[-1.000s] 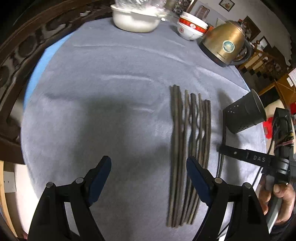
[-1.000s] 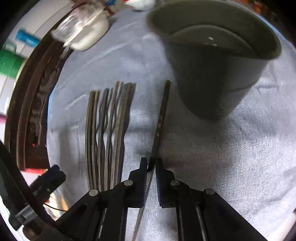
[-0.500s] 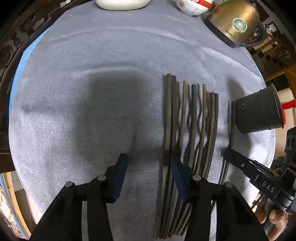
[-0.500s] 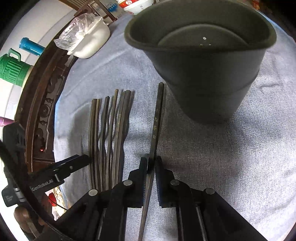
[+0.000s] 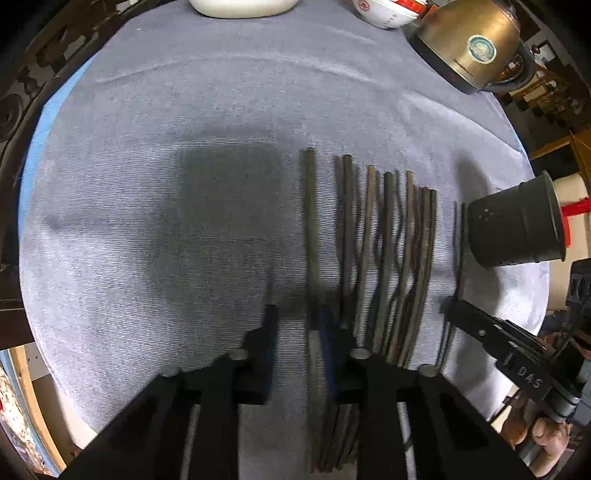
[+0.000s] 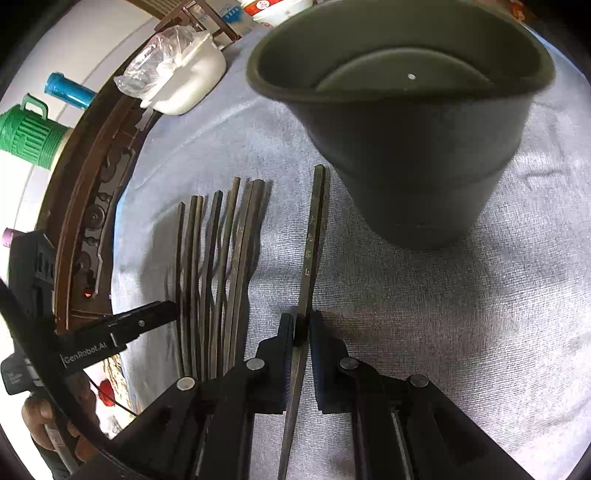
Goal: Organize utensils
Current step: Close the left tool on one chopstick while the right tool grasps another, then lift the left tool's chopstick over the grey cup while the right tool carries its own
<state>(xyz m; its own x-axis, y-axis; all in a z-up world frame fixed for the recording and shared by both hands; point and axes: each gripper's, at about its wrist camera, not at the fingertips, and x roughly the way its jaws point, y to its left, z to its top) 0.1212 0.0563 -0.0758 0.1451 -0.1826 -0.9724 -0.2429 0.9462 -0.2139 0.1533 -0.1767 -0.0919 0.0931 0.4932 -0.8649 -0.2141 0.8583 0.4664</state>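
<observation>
Several dark chopsticks (image 5: 388, 258) lie side by side on the grey cloth (image 5: 184, 184). My left gripper (image 5: 295, 325) is low over the leftmost chopstick (image 5: 312, 240), jaws narrowly apart around it, the right finger against it. My right gripper (image 6: 302, 328) is shut on a single chopstick (image 6: 314, 240) that points toward the dark holder cup (image 6: 406, 147) just ahead. The cup (image 5: 517, 229) shows at the right in the left wrist view, with the right gripper (image 5: 450, 314) beside the chopsticks. The row of chopsticks (image 6: 218, 277) lies left of the held one.
A brass kettle (image 5: 469, 44), a red and white bowl (image 5: 384, 14) and a white dish (image 5: 240, 7) stand at the table's far edge. A dark carved wooden rim (image 6: 92, 221) borders the table. A green jug (image 6: 26, 129) stands beyond it.
My left gripper has moved down and right onto the leftmost chopstick and narrowed its jaws from wide open. My right gripper keeps its chopstick and has neared the cup.
</observation>
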